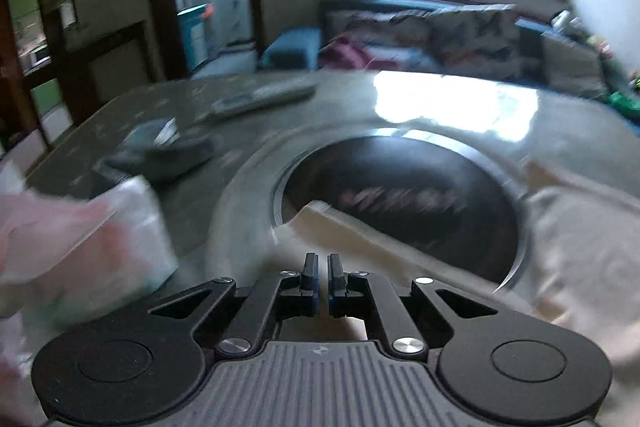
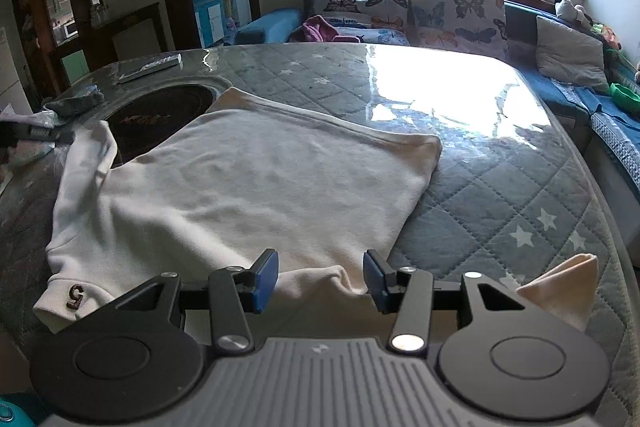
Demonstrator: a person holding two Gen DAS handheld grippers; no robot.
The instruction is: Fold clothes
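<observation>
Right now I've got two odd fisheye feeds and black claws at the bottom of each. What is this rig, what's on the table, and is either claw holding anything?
Each claw is a hand-held two-finger gripper with a camera looking along its fingers. One feed is from the left gripper: blurred, shut, nothing visibly between its fingers. The other is from the right gripper: open, a fold of the cream sweatshirt between its blue pads, not clamped. The sweatshirt lies spread on a quilted table, partly over a dark round inset. A remote lies at the far edge.

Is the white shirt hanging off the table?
No, the white shirt lies spread flat on the quilted table, partly over the dark round plate.
</observation>
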